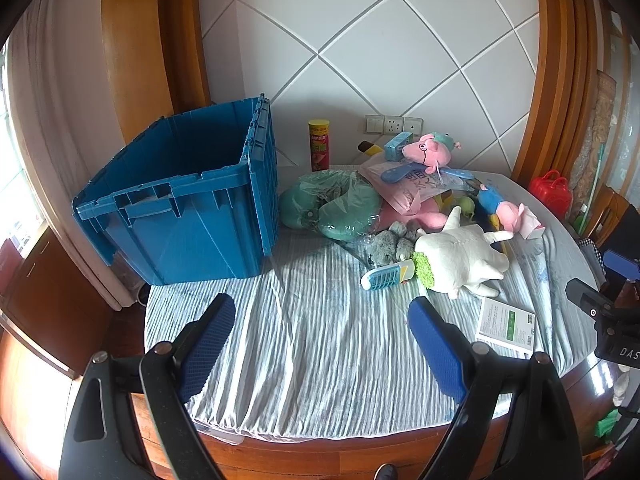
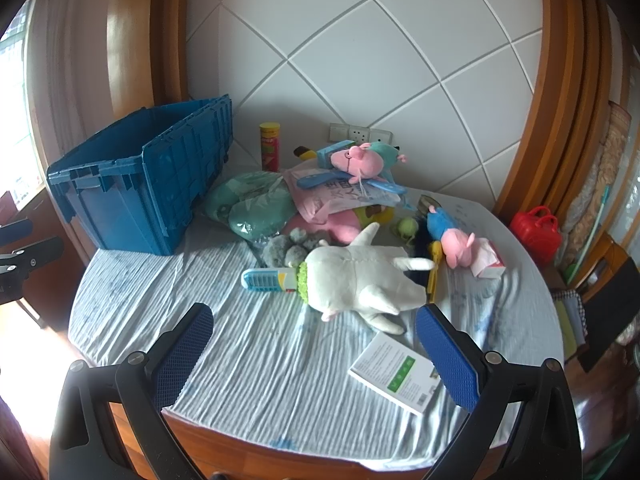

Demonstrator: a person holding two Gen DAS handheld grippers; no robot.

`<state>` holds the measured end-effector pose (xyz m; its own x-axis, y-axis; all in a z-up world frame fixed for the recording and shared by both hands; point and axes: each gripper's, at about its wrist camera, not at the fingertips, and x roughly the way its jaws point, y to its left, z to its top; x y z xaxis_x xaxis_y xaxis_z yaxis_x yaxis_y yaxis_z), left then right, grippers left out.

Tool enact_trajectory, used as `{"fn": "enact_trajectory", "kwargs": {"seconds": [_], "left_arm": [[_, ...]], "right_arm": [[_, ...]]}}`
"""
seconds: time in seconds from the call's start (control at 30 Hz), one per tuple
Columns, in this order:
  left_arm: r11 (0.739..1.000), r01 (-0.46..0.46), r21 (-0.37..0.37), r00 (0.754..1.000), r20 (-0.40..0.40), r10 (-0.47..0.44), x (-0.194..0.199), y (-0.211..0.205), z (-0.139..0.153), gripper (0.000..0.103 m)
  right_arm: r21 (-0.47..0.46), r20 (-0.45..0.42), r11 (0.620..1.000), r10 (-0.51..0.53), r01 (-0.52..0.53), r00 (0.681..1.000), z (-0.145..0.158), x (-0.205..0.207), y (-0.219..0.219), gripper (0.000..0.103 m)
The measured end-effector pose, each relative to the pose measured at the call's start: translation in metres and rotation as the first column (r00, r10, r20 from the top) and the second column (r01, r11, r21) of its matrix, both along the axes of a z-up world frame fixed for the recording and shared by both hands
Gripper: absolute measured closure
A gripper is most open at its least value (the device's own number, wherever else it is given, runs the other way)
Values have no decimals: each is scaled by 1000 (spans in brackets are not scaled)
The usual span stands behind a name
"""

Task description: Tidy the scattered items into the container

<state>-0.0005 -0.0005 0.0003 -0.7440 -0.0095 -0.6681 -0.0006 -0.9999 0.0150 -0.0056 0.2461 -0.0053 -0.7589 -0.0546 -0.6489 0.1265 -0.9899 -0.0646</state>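
Note:
A blue plastic crate [image 1: 192,208] [image 2: 132,196] stands open at the table's back left. To its right lies a heap of scattered items: a white plush toy [image 1: 460,256] [image 2: 360,276], a grey plush [image 1: 390,244], a bagged green neck pillow [image 1: 336,204] [image 2: 252,208], pink pig plushes [image 1: 430,150] [image 2: 360,160], a blue comb [image 1: 386,276] [image 2: 266,280] and a yellow snack can [image 1: 319,144]. A white-green booklet [image 1: 506,326] [image 2: 396,372] lies nearer. My left gripper [image 1: 322,316] hovers open over bare cloth. My right gripper [image 2: 314,332] is open too, before the white plush.
A striped light-blue cloth [image 1: 312,344] covers the round wooden table. A red plastic case [image 1: 550,192] [image 2: 538,232] sits beyond the right edge, near a chair. Wall sockets [image 1: 394,124] are behind the heap. The other gripper's body [image 1: 604,308] shows at the right edge.

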Motion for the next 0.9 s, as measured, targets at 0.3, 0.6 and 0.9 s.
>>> {"fn": "enact_trajectory", "kwargs": {"seconds": [0.3, 0.6, 0.9], "left_arm": [[1000, 5, -2, 1000, 3, -5, -2, -2, 1, 14], [1000, 6, -5, 1000, 5, -6, -2, -2, 2, 14], [1000, 7, -9, 1000, 4, -7, -1, -1, 2, 14]], "right_arm": [[6, -3, 1000, 2, -2, 1000, -1, 0, 0, 0], [10, -1, 1000, 4, -4, 1000, 0, 0, -1, 0], [11, 2, 1000, 6, -6, 1000, 1, -1, 1, 0]]}}
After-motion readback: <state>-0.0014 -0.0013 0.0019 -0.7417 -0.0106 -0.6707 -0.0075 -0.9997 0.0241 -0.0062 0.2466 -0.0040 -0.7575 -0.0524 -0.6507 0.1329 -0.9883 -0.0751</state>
